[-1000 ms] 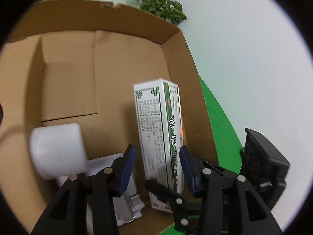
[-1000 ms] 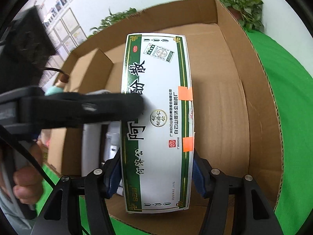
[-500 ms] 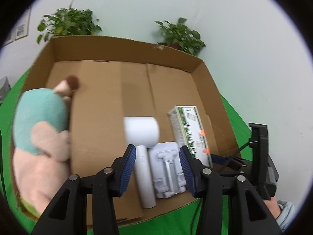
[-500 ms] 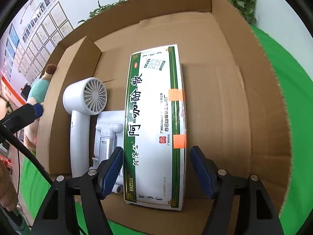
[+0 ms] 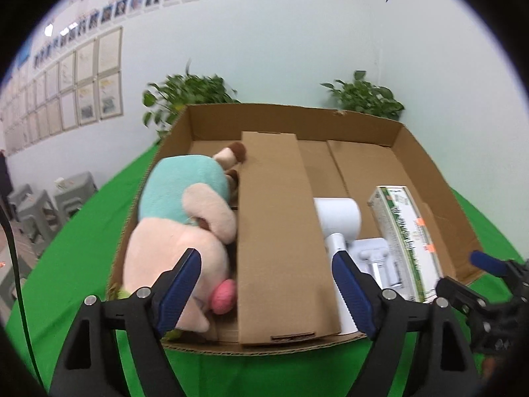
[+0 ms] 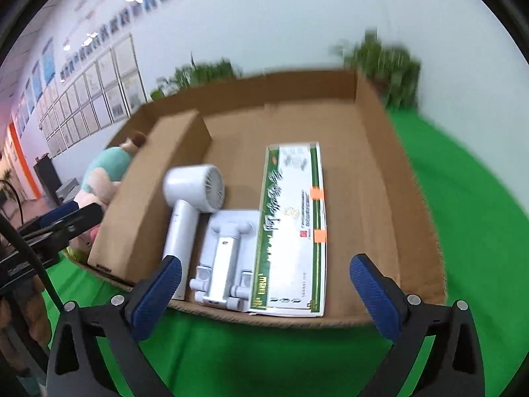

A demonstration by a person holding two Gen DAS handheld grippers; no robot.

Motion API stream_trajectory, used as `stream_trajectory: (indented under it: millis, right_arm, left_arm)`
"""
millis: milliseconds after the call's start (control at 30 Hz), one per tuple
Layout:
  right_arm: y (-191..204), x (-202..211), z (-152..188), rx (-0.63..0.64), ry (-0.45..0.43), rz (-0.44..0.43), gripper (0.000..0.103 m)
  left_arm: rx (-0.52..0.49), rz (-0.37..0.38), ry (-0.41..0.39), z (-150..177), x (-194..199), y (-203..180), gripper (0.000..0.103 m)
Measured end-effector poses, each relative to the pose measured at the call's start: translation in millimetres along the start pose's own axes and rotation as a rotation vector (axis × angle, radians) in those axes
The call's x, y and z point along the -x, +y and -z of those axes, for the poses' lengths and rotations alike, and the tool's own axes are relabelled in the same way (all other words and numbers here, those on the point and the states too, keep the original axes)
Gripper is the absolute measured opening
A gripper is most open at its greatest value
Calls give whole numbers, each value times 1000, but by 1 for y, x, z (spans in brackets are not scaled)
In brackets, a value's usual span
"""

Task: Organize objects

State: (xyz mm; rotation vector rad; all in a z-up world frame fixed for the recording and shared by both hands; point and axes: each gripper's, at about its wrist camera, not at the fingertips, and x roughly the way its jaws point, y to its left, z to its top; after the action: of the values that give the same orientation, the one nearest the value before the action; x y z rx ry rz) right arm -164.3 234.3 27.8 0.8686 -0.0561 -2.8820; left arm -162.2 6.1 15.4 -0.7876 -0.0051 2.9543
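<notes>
Left wrist view: the left tool point(image 5: 266, 286) hangs over the near edge of a shallow cardboard box point(image 5: 429, 178) that sits on a green worktop point(image 5: 82, 248). Its jaws have just been opening and stand wide, with nothing between the blue pads. An upright cardboard divider point(image 5: 277, 231) splits the box. In the left compartment lies a plush toy point(image 5: 178, 228), teal and pink, pressed against the divider. In the right compartment a white hair dryer point(image 5: 337, 221) lies next to the divider, a white folding stand point(image 5: 373, 258) lies beside it, and a green-and-white medicine carton point(image 5: 406, 231) lies furthest right, close to the stand. The right tool point(image 5: 476, 278) shows at the right edge, near the box's corner. Two potted plants point(image 5: 363, 96) stand behind the box against a pale wall.

Right wrist view: the right tool point(image 6: 264, 287) is over the near wall of the box point(image 6: 390, 172), jaws spread to their widest after just opening, and empty. The medicine carton point(image 6: 291, 228) lies flat on the box floor, apart from both pads, its near end at the box's front wall. The stand point(image 6: 224, 251) touches its left side, with the hair dryer point(image 6: 191, 205) further left beside the divider point(image 6: 155, 192). The plush toy point(image 6: 102, 178) shows beyond the divider, and the left tool point(image 6: 71, 216) reaches in from the left. The picture is blurred toward the right.
</notes>
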Motion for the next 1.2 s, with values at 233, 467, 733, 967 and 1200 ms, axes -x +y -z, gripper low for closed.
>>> stream_trajectory:
  millis: [233, 467, 733, 967, 1200]
  right_arm:
    - [27, -13, 18, 24, -51, 73, 103]
    - [26, -20, 21, 3, -16, 121, 103]
    - [27, -25, 22, 17, 12, 145, 103]
    - [28, -25, 22, 17, 12, 146, 103]
    - [28, -26, 21, 17, 12, 146, 103]
  left_arm:
    - [19, -60, -9, 27, -16, 0, 81]
    - [16, -53, -29, 29, -20, -4, 91]
    - [-6, -35, 5, 29, -27, -10, 103]
    - [1, -27, 8, 29, -28, -10, 103]
    - [2, -26, 9, 30, -28, -10, 103]
